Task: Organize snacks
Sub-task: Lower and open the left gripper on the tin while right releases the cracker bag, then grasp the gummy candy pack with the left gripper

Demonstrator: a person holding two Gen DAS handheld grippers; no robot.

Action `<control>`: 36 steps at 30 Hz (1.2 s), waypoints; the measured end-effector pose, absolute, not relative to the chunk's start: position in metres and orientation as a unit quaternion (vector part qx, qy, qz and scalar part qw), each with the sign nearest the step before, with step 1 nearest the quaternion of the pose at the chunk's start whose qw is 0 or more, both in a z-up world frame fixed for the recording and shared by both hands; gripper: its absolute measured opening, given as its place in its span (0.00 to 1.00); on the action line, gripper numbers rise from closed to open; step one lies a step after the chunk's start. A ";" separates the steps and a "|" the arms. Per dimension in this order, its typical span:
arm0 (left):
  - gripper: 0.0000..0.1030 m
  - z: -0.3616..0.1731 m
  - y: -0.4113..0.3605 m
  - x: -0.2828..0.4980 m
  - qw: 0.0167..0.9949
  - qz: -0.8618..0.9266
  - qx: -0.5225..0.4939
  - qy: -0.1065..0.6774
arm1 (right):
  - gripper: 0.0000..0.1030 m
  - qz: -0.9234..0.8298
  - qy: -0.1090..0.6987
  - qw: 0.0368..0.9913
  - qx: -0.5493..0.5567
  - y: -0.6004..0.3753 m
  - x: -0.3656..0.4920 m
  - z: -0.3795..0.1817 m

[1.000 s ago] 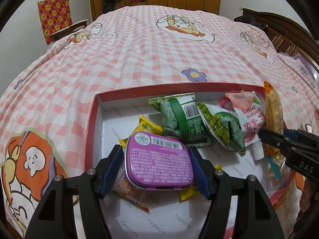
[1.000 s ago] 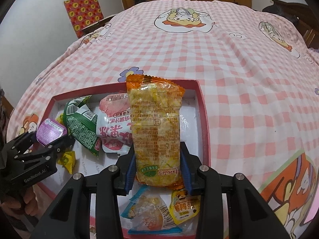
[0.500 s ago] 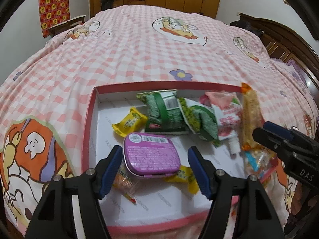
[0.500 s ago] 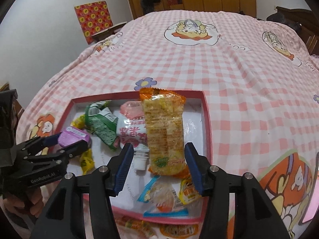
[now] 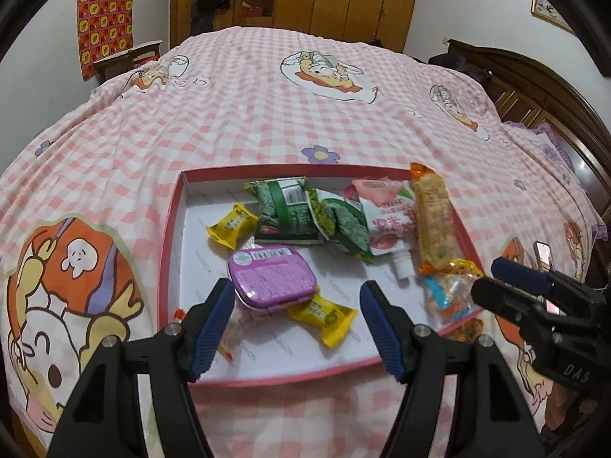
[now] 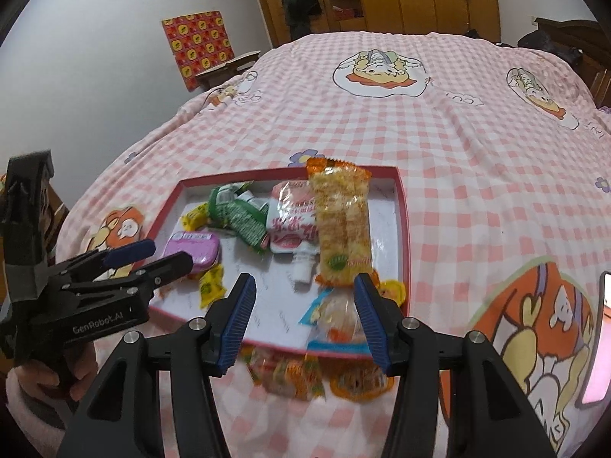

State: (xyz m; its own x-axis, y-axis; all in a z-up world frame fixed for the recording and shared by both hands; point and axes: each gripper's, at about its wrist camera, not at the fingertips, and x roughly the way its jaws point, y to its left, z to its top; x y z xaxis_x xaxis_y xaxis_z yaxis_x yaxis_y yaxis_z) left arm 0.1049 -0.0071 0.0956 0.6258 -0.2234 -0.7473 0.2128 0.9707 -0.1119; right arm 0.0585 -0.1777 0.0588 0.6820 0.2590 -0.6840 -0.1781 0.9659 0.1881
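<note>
Hovering apart and empty, both tongs (image 5: 298, 324) (image 6: 301, 313) are facing loose wrappers (image 6: 286, 376) near the tray (image 6: 403, 229): light, crinkly, best pinched mid-body

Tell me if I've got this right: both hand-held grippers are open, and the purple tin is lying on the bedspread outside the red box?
Not quite. The purple tin lies inside the red box, among the snack packets, as the left wrist view shows. Both the left hand-held gripper and the right hand-held gripper are open.
</note>
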 end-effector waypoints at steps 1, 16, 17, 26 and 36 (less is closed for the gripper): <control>0.69 0.097 -0.008 0.101 0.901 -0.124 -0.007 0.415 | 0.53 0.120 0.381 0.915 0.051 -0.178 0.054 0.058; 0.69 0.098 -0.029 0.051 0.890 -0.137 -0.009 0.436 | 0.53 0.118 0.407 0.905 0.041 -0.194 0.017 0.048; 0.69 0.097 -0.032 0.048 0.889 -0.138 -0.009 0.437 | 0.53 0.118 0.408 0.905 0.043 -0.196 0.016 0.047; 0.69 0.079 -0.057 0.039 0.875 -0.153 0.000 0.458 | 0.53 0.085 0.407 0.909 0.035 -0.217 0.005 0.035; 0.69 0.052 -0.089 0.045 0.862 -0.176 -0.002 0.475 | 0.53 0.057 0.415 0.908 0.019 -0.238 -0.003 0.018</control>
State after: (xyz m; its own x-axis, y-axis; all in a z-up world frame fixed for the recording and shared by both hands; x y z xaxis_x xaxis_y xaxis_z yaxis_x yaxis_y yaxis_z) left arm 0.0448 -0.0889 0.0520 0.4857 -0.3061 -0.8188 0.3017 0.9378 -0.1716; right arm -0.0028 -0.2377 0.0183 0.6495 0.1185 -0.7510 -0.0875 0.9929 0.0810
